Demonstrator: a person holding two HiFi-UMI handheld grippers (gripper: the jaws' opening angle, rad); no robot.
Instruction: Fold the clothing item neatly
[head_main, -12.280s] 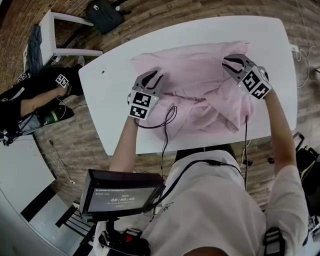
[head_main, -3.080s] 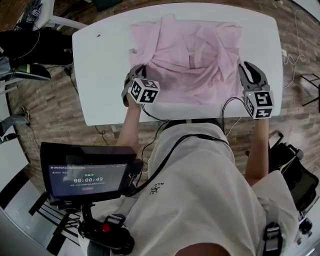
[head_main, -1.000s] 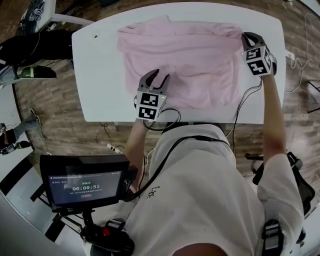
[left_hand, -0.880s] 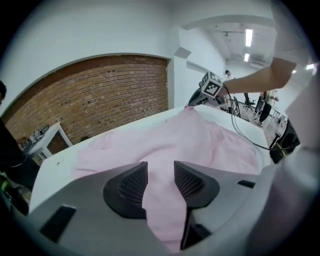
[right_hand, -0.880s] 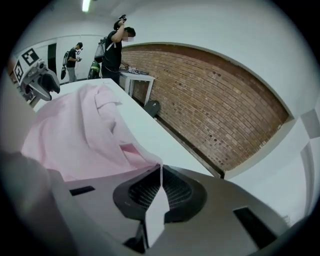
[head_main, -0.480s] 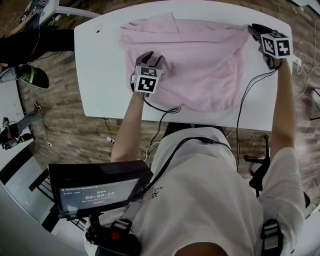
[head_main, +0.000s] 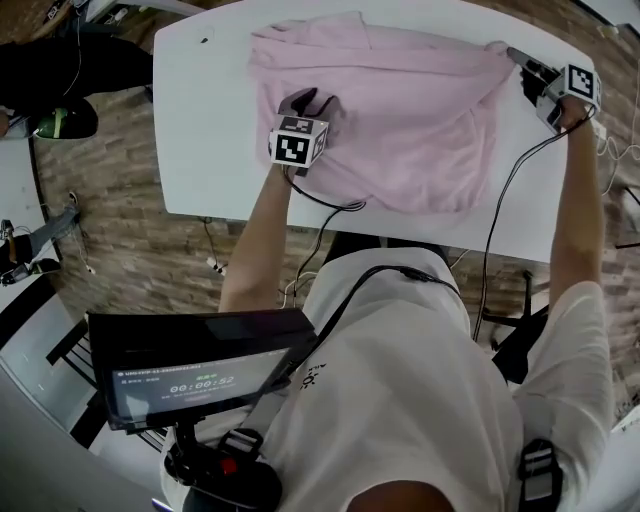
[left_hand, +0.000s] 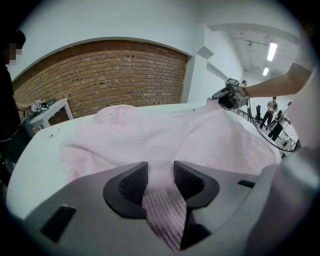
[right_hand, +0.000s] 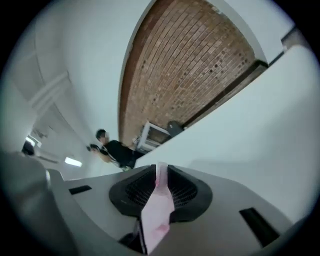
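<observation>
- Head view: our pink shirt lies spread on the white table.
- Our left gripper, jaws fairly wide, clamps a thick bunch at its left.
- Our right gripper has just been opening its jaws slightly; they pinch the shirt's far right corner.

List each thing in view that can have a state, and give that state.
pink garment: rumpled on the white table, not yet neatly folded.
left gripper: closed on a thick bunch of the garment.
right gripper: jaws have just been opening slightly, thin garment edge pinched between them.
screen: lit, timer showing.
</observation>
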